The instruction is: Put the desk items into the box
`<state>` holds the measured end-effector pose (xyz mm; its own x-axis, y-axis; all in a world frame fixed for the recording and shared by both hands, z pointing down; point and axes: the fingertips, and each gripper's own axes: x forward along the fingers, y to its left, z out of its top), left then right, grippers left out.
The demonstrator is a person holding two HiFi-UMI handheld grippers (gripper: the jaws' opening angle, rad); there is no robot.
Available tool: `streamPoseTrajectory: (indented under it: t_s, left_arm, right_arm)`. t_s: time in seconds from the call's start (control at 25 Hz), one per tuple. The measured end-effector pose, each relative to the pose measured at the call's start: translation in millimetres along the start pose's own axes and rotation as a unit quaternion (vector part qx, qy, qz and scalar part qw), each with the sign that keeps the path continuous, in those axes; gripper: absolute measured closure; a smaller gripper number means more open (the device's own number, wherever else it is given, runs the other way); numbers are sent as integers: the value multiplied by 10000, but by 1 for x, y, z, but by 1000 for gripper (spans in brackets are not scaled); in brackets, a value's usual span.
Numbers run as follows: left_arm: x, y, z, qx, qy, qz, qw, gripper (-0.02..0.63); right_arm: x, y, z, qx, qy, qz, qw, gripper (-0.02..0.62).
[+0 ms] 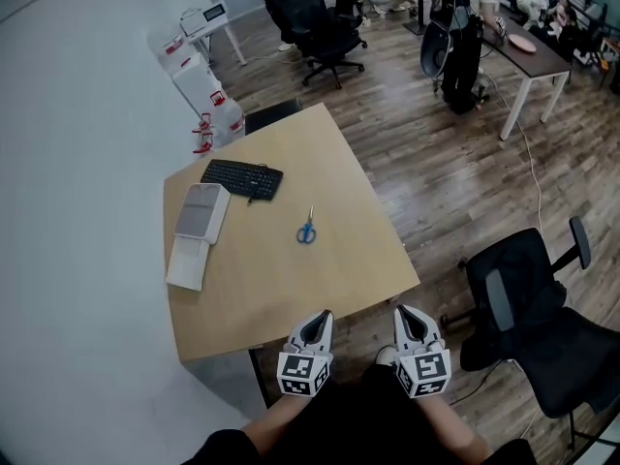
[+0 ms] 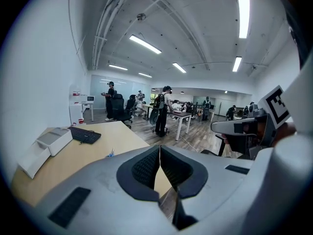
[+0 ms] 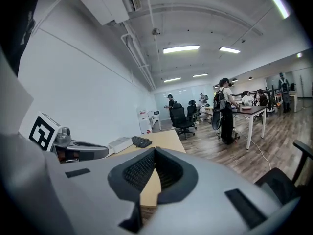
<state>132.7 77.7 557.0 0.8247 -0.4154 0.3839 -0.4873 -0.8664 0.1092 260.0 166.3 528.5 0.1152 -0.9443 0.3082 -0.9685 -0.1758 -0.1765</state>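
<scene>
A wooden desk [image 1: 339, 260] carries a black keyboard [image 1: 242, 178], blue-handled scissors [image 1: 306, 232] and an open white box [image 1: 199, 219] with its lid folded out toward me. Both grippers hover at the desk's near edge, well short of every item. My left gripper [image 1: 317, 320] is shut with nothing in it, and its own view shows the keyboard [image 2: 85, 134], the box [image 2: 49, 144] and the scissors [image 2: 110, 153] far ahead. My right gripper [image 1: 408, 316] is shut and empty too, with the keyboard [image 3: 141, 141] and box [image 3: 120, 144] distant in its view.
A black office chair [image 1: 538, 327] stands to the right of the desk, close to my right gripper. White walls run along the left. Behind the desk are white cartons [image 1: 199, 80], another chair [image 1: 325, 22], more desks and several people.
</scene>
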Motion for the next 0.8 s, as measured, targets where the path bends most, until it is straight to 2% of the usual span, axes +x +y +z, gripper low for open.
streamPoseTrajectory:
  t_s: [0.24,0.44,0.8]
  left_arm:
    - [29,0,6,-7,36,226,9997,588]
    - [47,16,5,-65,106,379,9992,588]
    - [95,97,-4,-130,326,763,9965,587]
  right_arm:
    - [11,-34,3,-44,56,94,9999,535]
    - [26,-43,3,44,137,110,9998,535]
    - [81,-46,18,-66,320,80,9994,535]
